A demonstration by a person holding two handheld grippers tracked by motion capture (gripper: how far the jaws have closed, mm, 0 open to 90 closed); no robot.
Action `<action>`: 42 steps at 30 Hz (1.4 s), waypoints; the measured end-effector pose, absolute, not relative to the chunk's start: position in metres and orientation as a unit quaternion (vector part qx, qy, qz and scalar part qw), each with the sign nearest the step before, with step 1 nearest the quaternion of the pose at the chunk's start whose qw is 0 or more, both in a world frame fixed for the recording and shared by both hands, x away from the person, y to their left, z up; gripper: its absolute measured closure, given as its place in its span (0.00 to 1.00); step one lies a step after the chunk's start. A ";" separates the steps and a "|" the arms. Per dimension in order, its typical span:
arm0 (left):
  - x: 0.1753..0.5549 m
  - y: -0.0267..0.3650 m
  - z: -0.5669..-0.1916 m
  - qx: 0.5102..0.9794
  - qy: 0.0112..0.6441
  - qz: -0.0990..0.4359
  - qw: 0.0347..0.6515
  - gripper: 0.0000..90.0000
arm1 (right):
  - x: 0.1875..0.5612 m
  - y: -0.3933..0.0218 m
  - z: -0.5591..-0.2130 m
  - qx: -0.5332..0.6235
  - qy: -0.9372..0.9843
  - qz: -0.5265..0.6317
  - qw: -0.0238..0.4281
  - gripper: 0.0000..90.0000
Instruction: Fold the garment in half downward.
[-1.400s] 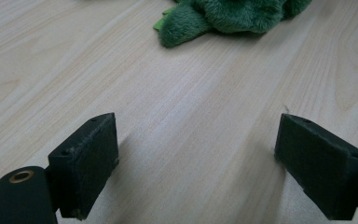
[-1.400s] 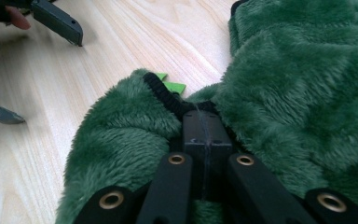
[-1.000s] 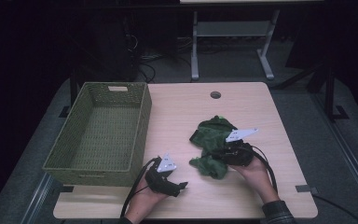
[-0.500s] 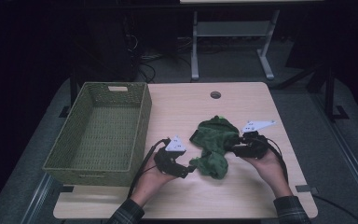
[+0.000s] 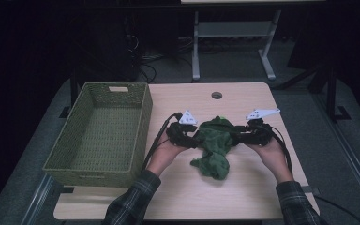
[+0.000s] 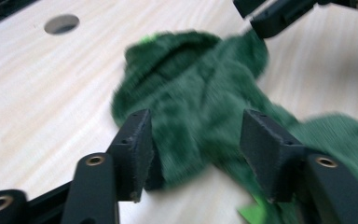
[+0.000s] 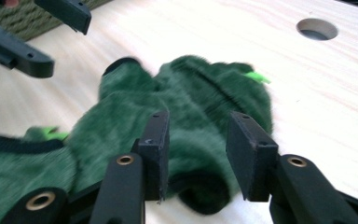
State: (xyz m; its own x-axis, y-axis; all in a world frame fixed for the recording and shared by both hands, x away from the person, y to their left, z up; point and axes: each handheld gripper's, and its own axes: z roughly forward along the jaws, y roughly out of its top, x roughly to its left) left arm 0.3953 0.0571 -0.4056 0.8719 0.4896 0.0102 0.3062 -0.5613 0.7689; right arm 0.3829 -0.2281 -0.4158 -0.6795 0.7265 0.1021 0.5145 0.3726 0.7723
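Observation:
A fuzzy dark green cloth [image 5: 214, 143] lies bunched near the middle of the wooden table [image 5: 248, 194], stretched between my two grippers, with one end trailing toward the front edge. My left gripper [image 5: 198, 139] is at its left end. In the left gripper view the cloth [image 6: 196, 102] sits between the jaws of this gripper [image 6: 196, 149], which have just been closing and still stand apart. My right gripper [image 5: 236, 137] is at the cloth's right end. In the right gripper view its jaws [image 7: 196, 149] pinch a thick fold of cloth [image 7: 205, 93].
An empty green woven basket [image 5: 143, 126] stands at the left of the table, close to my left hand. A round cable hole [image 5: 216, 95] is in the tabletop behind the cloth. Cables trail from both grippers toward the person.
My left gripper came up from the front edge and to the right, onto the cloth's left end. My right gripper moved up the table with the cloth, which now spans between both.

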 end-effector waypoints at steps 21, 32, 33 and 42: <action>0.477 0.026 -0.447 0.893 0.241 0.099 0.367 0.51 | 0.432 -0.241 -0.457 0.449 0.798 0.387 0.110 0.68; 0.489 0.024 -0.460 0.892 0.253 0.080 0.365 0.60 | 0.438 -0.238 -0.471 0.453 0.796 0.391 0.095 0.75; 0.490 0.023 -0.461 0.893 0.252 0.080 0.364 0.61 | 0.438 -0.237 -0.471 0.454 0.796 0.389 0.094 0.76; 0.491 0.014 -0.464 0.901 0.252 0.077 0.345 0.84 | 0.438 -0.236 -0.471 0.457 0.798 0.384 0.088 0.92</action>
